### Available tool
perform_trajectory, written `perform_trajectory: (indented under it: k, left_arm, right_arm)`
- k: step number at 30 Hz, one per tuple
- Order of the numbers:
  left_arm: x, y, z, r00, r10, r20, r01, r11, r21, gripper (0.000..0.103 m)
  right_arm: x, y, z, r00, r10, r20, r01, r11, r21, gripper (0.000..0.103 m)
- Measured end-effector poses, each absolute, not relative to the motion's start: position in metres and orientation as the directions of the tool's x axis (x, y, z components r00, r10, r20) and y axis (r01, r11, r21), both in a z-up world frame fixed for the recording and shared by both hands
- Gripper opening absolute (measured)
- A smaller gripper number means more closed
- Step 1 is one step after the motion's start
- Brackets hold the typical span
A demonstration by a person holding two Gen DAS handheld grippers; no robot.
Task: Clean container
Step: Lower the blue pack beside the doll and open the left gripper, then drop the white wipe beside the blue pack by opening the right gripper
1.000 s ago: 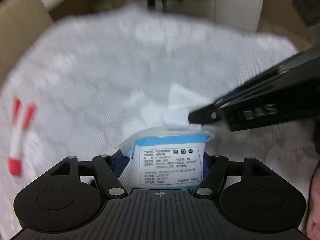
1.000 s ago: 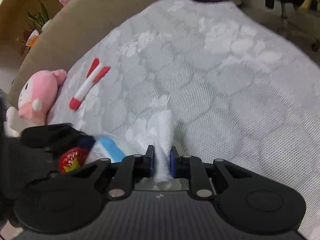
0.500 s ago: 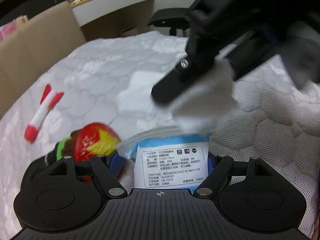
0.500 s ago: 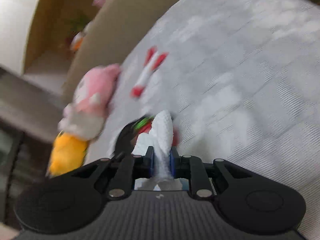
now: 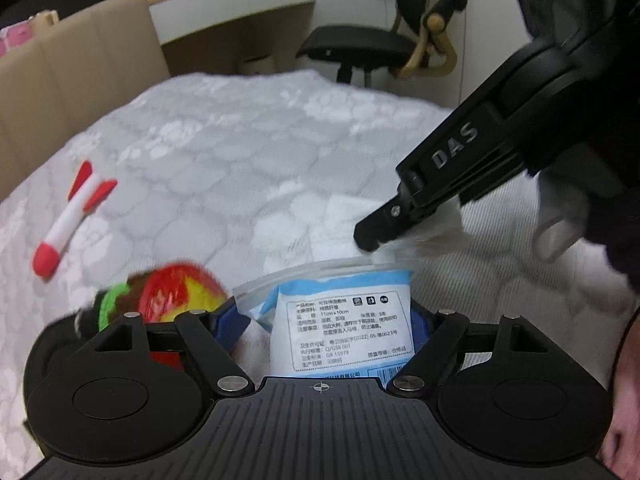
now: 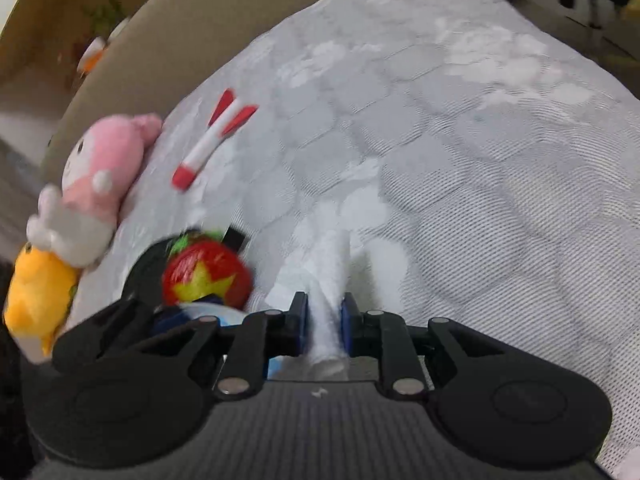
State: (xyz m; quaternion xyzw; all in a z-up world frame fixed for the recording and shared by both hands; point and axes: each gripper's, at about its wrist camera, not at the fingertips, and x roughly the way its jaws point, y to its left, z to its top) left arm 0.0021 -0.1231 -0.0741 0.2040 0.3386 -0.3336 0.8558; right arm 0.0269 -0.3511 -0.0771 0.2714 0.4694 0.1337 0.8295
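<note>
My left gripper (image 5: 324,320) is shut on a blue and white pack of wipes (image 5: 340,320) with a printed label. My right gripper (image 6: 324,320) is shut on a white wipe (image 6: 330,264) that sticks out forward between the pads. In the left wrist view the right gripper (image 5: 376,240) reaches in from the right, its tip just above the pack's top edge, with the wipe (image 5: 432,228) bunched in it. A red, round container with a yellow star (image 5: 180,292) lies on the bed left of the pack; it also shows in the right wrist view (image 6: 206,276).
A white quilted bed (image 6: 460,160) is under everything. A red and white rocket toy (image 5: 72,224) lies at the left. A pink plush (image 6: 100,168) and a yellow plush (image 6: 36,292) sit by the tan headboard (image 5: 80,80). An office chair (image 5: 380,40) stands beyond the bed.
The right gripper has pulled the wipe up out of the pack, swung high, then come back down to the pack's top edge. The left gripper has tilted up and the red container came into view.
</note>
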Motion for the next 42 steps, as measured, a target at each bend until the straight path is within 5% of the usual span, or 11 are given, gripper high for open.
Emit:
perform_trajectory:
  k: [4,13,21,28,36,42]
  left_arm:
    - [0.022,-0.133,-0.071,0.578,-0.438,-0.688,0.692,0.71,0.13,0.093]
    - [0.079,-0.102,-0.05,0.683,-0.356,-0.637,0.443,0.896,-0.025,0.094]
    - [0.072,-0.018,-0.032,0.728,-0.396,-0.559,0.203,0.904,-0.377,0.099]
    - [0.006,0.027,-0.018,0.809,-0.291,-0.511,0.098,0.924,-0.37,0.103]
    - [-0.026,0.031,-0.021,0.802,-0.289,-0.524,0.102,0.929,-0.356,0.103]
    - [-0.025,0.038,-0.038,0.762,-0.354,-0.542,0.121,0.9,-0.418,0.103]
  right_arm:
    - [0.033,-0.37,-0.08,0.552,0.462,-0.694,0.089,0.795,0.6,0.021]
    - [0.038,-0.368,-0.093,0.517,0.473,-0.713,0.114,0.788,0.605,0.021]
    - [0.017,-0.321,-0.079,0.537,0.366,-0.76,-0.038,0.911,0.412,0.035]
    - [-0.03,-0.294,-0.045,0.715,0.175,-0.677,-0.091,0.983,0.158,0.045]
    - [-0.062,-0.292,-0.054,0.576,0.408,-0.708,-0.003,0.868,0.497,0.055]
    - [-0.023,-0.259,-0.067,0.57,0.374,-0.732,0.015,0.885,0.464,0.055]
